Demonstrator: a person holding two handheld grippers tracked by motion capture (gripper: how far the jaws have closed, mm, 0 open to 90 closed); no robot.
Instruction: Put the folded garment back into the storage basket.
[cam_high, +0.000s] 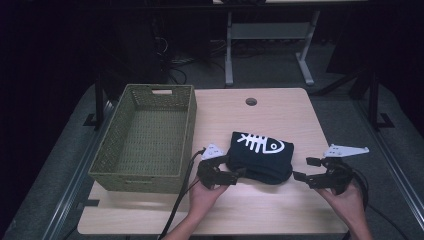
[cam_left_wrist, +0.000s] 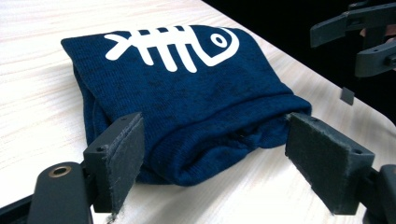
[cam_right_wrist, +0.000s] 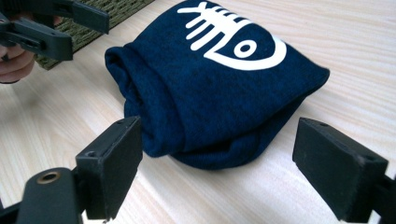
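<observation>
— So, where is the blue cloth lying?
— It is lying on the counter, beside the basket.
— What are the grippers doing?
— The left gripper and right gripper are gaping wide, holding nothing. They should be pinching the thick folded edges together.

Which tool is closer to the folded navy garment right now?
The left tool: its open jaws reach the folded navy garment's near-left edge, while the right tool, also open, stands apart from its right side.
</observation>
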